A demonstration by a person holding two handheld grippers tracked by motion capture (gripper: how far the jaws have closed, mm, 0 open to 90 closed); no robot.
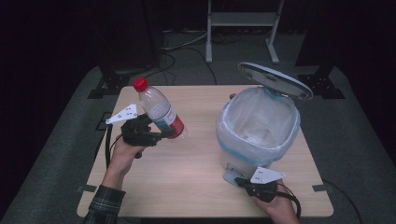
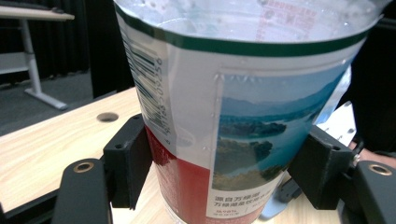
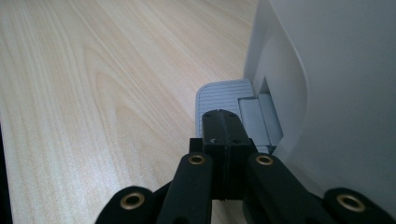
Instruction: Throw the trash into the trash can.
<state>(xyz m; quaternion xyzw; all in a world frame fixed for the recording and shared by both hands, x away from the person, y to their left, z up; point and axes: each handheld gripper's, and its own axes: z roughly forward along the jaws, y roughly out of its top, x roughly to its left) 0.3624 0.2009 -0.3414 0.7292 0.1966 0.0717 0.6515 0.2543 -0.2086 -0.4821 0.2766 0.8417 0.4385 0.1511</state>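
Your left gripper (image 1: 161, 135) clamps the clear plastic water bottle with the red cap (image 1: 158, 108), its two black jaws pressed against opposite sides of the bottle's lower body. You hold it in the air above the left part of the pale wooden table (image 1: 196, 163), tilted, with the cap up and away from you. In the left gripper view the bottle's wrap label (image 2: 247, 135) is close: a white panel with a black barcode and digits too small to read, a green band above, a printed lake-and-hills scene, a red lower band, and a white patch with small Chinese characters that I cannot make out with certainty.

Your right gripper (image 1: 242, 182) has its jaws closed together with nothing between them. In the right gripper view the tips (image 3: 223, 122) rest on the ribbed grey foot pedal (image 3: 219, 98) at the base of the white pedal bin (image 3: 336, 93).

The bin stands on the right part of the table, lined with a translucent bag edged in blue (image 1: 259, 122); its round white lid (image 1: 275, 80) is tipped up at the far side, leaving the mouth open. The bottle is well apart from the bin, to its left.
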